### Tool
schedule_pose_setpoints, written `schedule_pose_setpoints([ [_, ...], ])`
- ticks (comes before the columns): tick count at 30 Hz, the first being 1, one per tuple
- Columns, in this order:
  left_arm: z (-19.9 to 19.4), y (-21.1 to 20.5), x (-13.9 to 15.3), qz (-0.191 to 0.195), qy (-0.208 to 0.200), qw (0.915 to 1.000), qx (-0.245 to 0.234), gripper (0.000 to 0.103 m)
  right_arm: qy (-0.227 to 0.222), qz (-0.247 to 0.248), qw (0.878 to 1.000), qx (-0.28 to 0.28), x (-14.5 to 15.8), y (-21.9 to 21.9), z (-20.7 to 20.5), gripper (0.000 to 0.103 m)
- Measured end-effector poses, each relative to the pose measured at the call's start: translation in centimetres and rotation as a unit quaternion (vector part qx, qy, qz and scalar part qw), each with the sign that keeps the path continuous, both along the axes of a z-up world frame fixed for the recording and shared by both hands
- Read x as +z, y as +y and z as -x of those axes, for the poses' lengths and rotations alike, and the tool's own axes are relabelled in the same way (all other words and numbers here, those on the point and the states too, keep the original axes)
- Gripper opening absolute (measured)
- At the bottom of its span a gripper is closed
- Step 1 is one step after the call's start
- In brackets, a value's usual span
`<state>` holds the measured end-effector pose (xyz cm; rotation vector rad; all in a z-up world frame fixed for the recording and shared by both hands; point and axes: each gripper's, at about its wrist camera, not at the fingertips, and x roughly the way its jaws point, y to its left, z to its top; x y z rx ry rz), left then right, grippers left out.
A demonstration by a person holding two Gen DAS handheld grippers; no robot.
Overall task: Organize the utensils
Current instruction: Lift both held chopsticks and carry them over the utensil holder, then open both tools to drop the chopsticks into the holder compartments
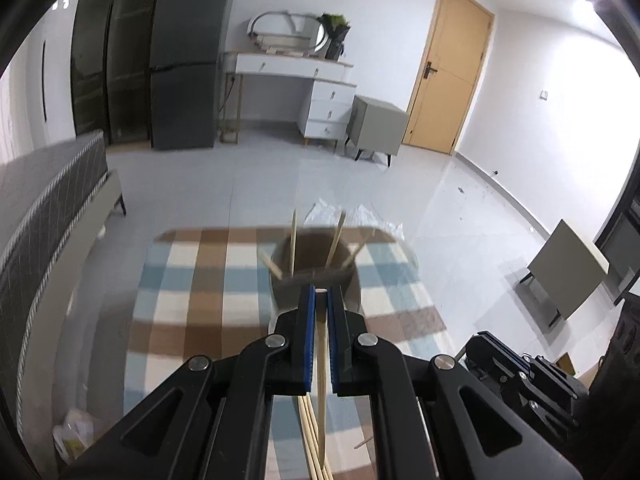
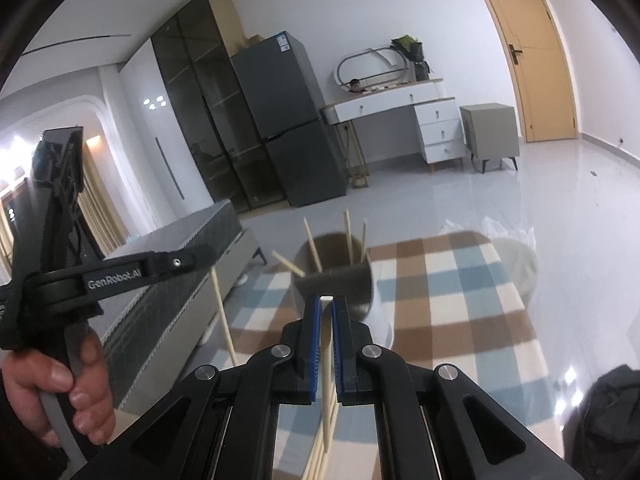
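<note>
Chopstick, clamped upright in the left claw, sits just short of the holder cup directly ahead on the checked tabletop; its lower end is cut off.

Right view: another chopstick, gripped by the right claw, same cup ahead, base hidden.

Only legible text: "GenRobot.AI", white lettering on the black side bar of the left gripper, seen in the right wrist view. The fridge carries a blue-and-white sticker near its top, print too small to read. Nothing readable in the left wrist view.
</note>
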<state>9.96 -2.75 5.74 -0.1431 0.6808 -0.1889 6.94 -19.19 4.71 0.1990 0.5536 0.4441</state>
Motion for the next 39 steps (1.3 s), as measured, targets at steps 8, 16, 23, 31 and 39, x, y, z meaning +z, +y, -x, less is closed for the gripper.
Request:
schedule_pose_setpoints([
  [8,-3.0,0.5,2.5,0.011,-0.009,0.9999,-0.003,0.002,-0.030,-0.007,1.000,0.003,4.2,0.2,-4.3,0.005],
  [16,-6.3,1.2,5.4,0.016,-0.036,0.9992,-0.013,0.002,-0.066,-0.004,0.998,0.019,7.6,1.8,-9.0,0.005],
  [23,-8.8,1.6,6.4,0.021,-0.066,0.9976,-0.010,0.002,-0.085,-0.002,0.996,0.025,8.6,2.9,-12.7,0.005],
  [31,-11.3,1.5,4.3,0.028,-0.077,0.9967,0.000,0.002,-0.078,-0.002,0.997,0.020,7.1,3.4,-14.9,0.005],
  [39,-12.0,2.3,1.6,0.042,-0.102,0.9939,0.010,0.002,-0.056,0.001,0.998,0.014,4.9,3.0,-16.0,0.005],
])
